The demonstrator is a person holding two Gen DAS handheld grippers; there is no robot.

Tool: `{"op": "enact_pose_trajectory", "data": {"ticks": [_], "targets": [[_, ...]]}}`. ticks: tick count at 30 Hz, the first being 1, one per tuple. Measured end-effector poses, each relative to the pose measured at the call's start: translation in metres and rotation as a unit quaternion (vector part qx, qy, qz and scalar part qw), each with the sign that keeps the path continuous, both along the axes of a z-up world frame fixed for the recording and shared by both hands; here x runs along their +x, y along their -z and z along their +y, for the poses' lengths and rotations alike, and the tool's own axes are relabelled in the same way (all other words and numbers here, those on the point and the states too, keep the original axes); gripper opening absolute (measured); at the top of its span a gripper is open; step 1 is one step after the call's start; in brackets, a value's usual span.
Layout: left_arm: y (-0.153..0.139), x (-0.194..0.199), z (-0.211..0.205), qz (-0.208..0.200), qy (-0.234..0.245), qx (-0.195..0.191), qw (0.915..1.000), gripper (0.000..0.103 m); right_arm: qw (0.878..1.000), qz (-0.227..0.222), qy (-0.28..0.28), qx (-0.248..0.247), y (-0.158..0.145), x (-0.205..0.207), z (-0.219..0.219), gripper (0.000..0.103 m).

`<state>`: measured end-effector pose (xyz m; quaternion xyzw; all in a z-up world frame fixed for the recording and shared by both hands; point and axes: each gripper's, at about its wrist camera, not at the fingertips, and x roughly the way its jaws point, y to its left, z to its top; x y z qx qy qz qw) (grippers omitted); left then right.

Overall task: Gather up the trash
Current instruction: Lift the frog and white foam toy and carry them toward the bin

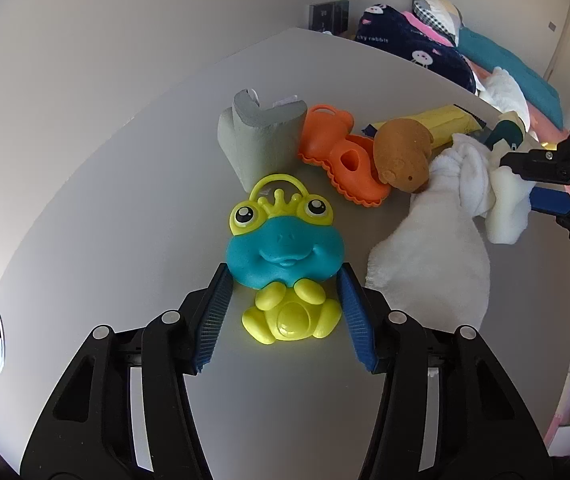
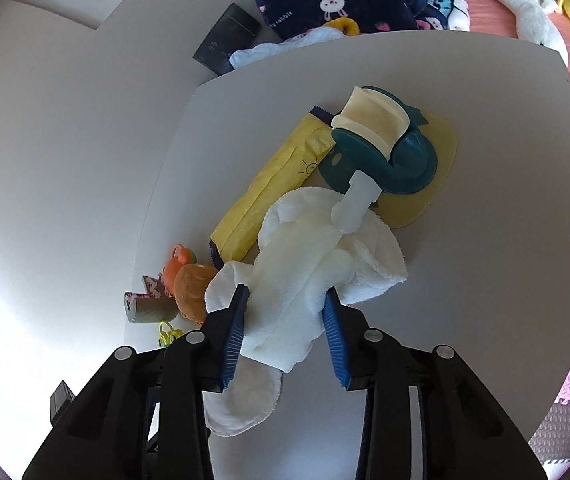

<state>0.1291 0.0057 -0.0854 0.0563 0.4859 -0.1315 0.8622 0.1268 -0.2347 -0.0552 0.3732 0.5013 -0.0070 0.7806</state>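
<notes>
A yellow and blue frog toy point(image 1: 285, 264) lies on the white table point(image 1: 125, 200). My left gripper point(image 1: 285, 280) is open, its blue pads on either side of the frog's lower face. A white cloth point(image 2: 305, 280) lies bunched on the table; it also shows in the left wrist view point(image 1: 437, 248). My right gripper point(image 2: 287, 300) has its pads on both sides of the cloth; in the left wrist view point(image 1: 525, 184) its fingers pinch the cloth's end. A yellow wrapper point(image 2: 277, 184) lies beyond the cloth.
A grey foam piece point(image 1: 261, 136), an orange toy point(image 1: 345, 156) and a brown plush point(image 1: 401, 156) lie behind the frog. A teal and cream baby item point(image 2: 385, 148) sits on a yellow mat point(image 2: 437, 176). A dark rabbit blanket point(image 2: 337, 0) lies past the table's far edge.
</notes>
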Motion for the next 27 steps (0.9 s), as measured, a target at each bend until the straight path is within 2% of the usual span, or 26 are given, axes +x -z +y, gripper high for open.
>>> {"op": "enact_pose_trajectory", "data": {"ticks": [3,6,12,19,27], "targets": [[-0.002,-0.002,0.001,-0.002,-0.008,-0.003,1.0,0.053,1.0,-0.009,-0.013,-0.006,-0.003,-0.005,0.0,0.023],[-0.008,-0.009,0.001,-0.009,-0.013,-0.003,0.9999,0.053,0.999,-0.025,-0.029,-0.023,-0.01,-0.011,0.001,0.02],[-0.03,-0.03,0.002,-0.028,-0.017,-0.009,0.9994,0.053,0.993,-0.072,-0.051,-0.077,-0.035,-0.03,0.005,0.02],[-0.05,-0.043,-0.012,-0.041,-0.01,-0.015,0.999,0.053,0.99,-0.097,-0.045,-0.093,-0.055,-0.051,-0.008,0.02],[-0.064,-0.057,-0.048,-0.052,0.019,-0.016,0.9983,0.053,0.988,-0.108,-0.023,-0.105,-0.07,-0.08,-0.038,0.02]]}}
